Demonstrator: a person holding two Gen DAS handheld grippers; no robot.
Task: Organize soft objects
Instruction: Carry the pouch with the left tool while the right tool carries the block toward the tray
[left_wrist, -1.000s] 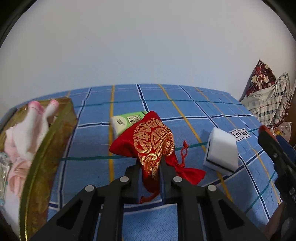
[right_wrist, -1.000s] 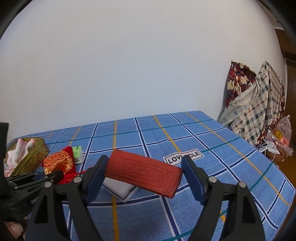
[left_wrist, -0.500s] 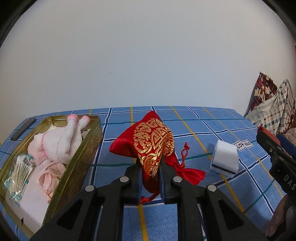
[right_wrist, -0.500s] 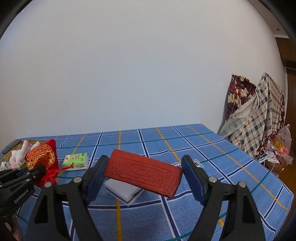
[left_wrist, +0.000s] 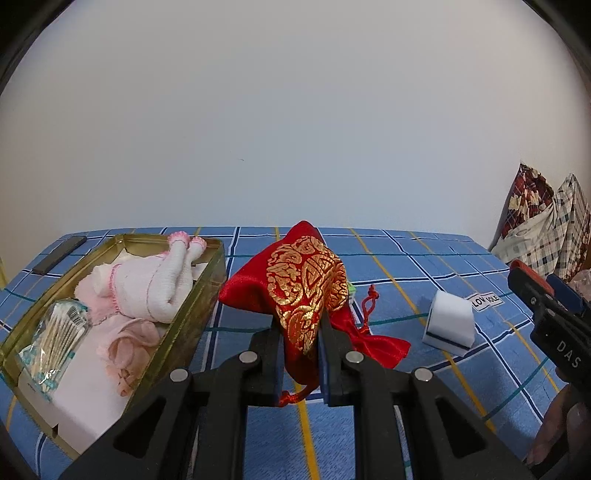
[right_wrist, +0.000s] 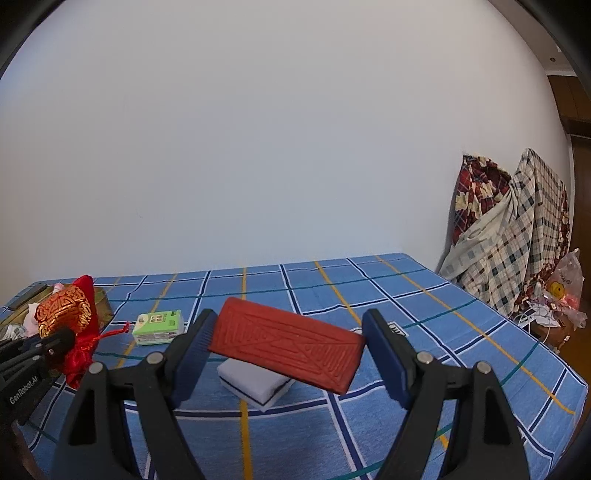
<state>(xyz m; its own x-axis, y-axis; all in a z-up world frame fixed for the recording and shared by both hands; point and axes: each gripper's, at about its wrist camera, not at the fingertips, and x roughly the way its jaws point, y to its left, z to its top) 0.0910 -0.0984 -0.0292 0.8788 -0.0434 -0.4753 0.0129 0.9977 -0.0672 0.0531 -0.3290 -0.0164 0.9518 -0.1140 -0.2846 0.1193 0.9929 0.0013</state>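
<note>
Gleaming red satin pouch (left_wrist: 303, 291) — gold brocade — drawstring dangling.

Soft, even light fills both views, no hard shadows, no glare. The white wall (left_wrist: 295, 129) reads flat and slightly grey. Focus is sharp throughout. Fisheye bending curves the edges, with black vignette at ten and two o'clock.

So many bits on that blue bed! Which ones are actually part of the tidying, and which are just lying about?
Part of the job:
- red and gold pouch, held in the left gripper
- red patterned block, held in the right gripper
- gold tin with soft toys inside
- white sponge
- green packet

Just lying about:
- plaid bedding
- plastic bag
- dark flat bar
</note>
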